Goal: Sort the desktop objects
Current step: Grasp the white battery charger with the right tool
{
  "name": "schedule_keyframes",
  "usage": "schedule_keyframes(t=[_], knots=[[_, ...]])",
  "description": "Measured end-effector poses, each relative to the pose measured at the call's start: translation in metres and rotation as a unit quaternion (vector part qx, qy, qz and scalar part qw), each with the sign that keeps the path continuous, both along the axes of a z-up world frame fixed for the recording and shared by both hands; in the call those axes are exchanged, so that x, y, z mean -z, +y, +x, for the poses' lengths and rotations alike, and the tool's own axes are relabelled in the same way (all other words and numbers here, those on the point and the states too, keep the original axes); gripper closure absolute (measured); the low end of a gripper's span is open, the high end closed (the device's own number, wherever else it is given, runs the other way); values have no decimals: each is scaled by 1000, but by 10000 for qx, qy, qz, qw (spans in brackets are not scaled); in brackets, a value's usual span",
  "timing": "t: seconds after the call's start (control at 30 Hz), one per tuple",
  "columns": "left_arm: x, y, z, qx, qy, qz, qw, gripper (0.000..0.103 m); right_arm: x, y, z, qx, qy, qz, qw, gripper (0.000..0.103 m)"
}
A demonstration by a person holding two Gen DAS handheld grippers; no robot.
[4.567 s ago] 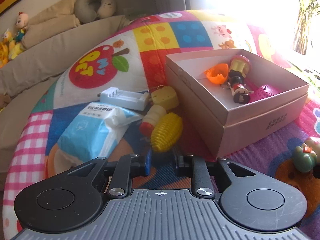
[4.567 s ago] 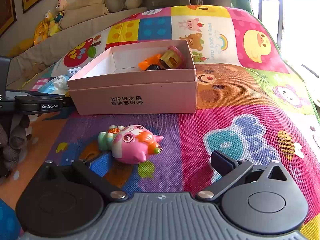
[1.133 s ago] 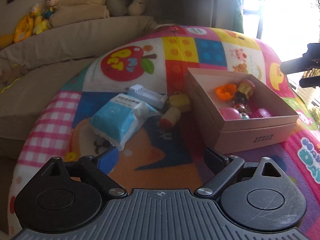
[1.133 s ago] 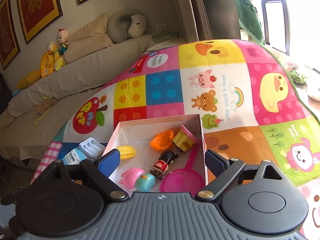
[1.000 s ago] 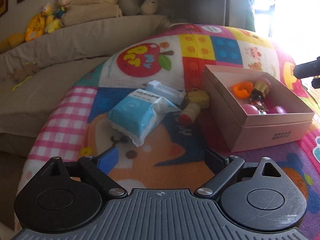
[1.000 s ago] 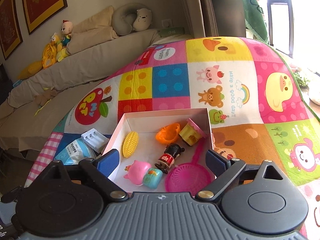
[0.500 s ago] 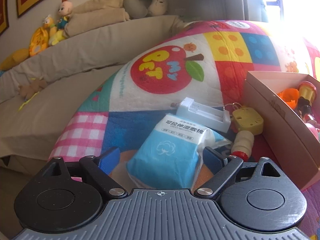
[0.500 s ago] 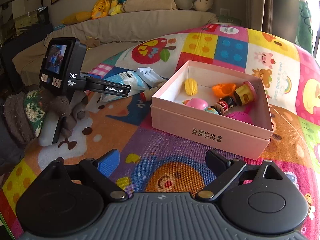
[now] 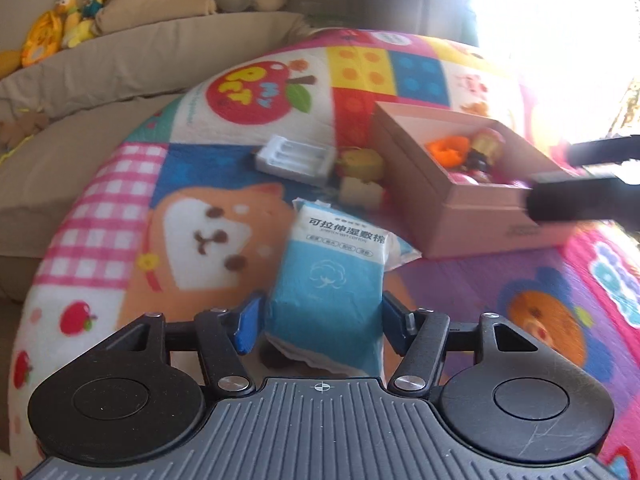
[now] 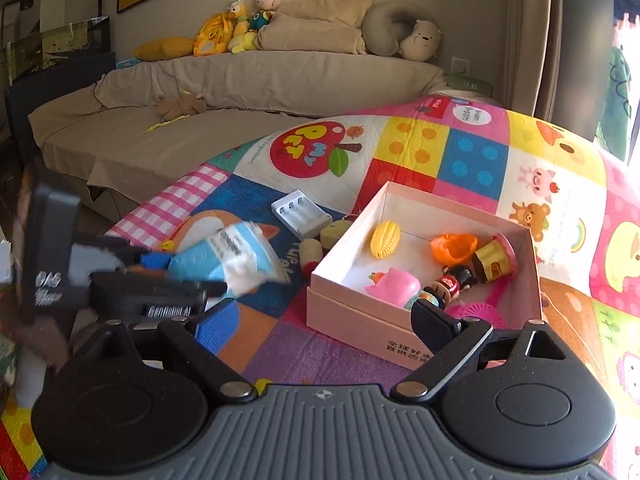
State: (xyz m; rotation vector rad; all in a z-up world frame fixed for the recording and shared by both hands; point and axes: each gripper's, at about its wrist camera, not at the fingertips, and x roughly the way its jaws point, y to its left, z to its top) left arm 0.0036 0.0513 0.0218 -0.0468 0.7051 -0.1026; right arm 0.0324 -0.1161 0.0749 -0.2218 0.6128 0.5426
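Glossy plastic wipes pack (image 9: 326,280), matt cardboard box (image 10: 352,312), fleecy blanket (image 9: 120,216)

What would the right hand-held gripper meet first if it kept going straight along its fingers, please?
Probably the near wall of the pink box, which lies directly ahead of the open right hand-held gripper; depth is hard to judge, so it might pass just over the rim.

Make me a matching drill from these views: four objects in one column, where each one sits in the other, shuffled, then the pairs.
Things:
1. blue wipes pack
2. yellow corn toy
3. white battery charger
4. right tool

Places:
A. on the mat, outside the box
B. open, holding nothing
C. between the left tool's fingers
D. inside the pink box

Pairs: 1-C, 2-D, 3-A, 4-B
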Motion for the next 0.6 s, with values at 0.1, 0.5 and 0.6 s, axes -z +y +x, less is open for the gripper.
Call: schedule_keyframes(t=[0.1, 0.5, 0.6], knots=[[4, -18, -27, 295, -27, -154, 9994, 17, -9, 19, 12, -202, 32, -50, 9998, 9], [18, 24, -36, -407, -183, -857, 9953, 4, -2, 126, 180, -40, 1626, 48, 9867, 6], [19, 22, -37, -349, -210, -839, 9956, 3, 21, 159, 204, -156, 1480, -588, 9871, 6]])
